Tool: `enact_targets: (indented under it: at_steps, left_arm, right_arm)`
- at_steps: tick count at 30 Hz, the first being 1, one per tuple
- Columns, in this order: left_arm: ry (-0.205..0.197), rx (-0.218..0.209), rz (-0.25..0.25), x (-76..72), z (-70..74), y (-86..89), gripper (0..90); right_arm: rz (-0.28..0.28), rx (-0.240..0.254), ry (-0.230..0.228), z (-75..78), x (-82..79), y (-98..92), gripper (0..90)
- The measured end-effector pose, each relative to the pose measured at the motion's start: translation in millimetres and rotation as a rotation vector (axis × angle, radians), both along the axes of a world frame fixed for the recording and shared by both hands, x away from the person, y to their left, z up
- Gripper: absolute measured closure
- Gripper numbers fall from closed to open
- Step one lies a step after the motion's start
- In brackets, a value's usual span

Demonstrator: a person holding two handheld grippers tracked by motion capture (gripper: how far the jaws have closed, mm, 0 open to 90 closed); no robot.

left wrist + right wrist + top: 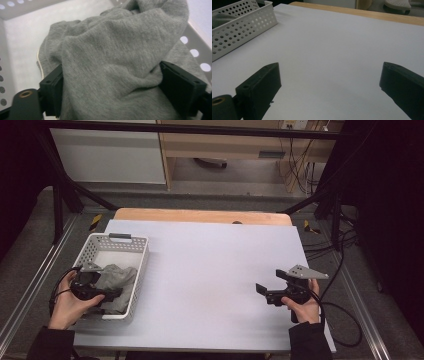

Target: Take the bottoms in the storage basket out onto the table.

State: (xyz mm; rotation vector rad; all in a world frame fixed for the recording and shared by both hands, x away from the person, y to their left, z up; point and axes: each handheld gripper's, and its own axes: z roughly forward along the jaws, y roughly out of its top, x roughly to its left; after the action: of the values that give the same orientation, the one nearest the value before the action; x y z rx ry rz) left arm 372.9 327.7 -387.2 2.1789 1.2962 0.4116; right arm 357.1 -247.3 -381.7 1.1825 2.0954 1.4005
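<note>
A pale lilac sheet (210, 270) is covering most of the worktop (200, 215), whose bare wooden strip is showing along the far edge. A small dark spot (237, 223) is sitting right at that far edge. Beyond the worktop, a light wooden cabinet (225, 145) is standing against the back, with a white panel (107, 155) beside it. Cables (300, 172) are hanging down past the far right corner. Black frame bars (65, 185) are slanting down at both sides.

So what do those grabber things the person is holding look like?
Each is black with two flat, blocky jaws. The left gripper and right gripper each carry a grey three-cornered plate on top and trail a black cable. The person wears dark sleeves.
</note>
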Motion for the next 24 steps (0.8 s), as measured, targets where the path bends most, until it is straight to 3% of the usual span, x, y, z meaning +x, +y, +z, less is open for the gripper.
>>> enact_targets:
  at_steps: [6, 24]
  left_arm:
    - [0.021, -0.017, 0.007, 0.0, -1.9, -0.6, 23.0]
    - [0.043, -0.009, -0.003, 0.6, -3.1, -4.7, 40.4]
  right_arm:
    - [0.002, -0.002, 0.002, -0.4, 0.5, 1.5, 3.9]
    - [0.002, -0.001, 0.006, -0.3, 0.2, 1.3, 4.2]
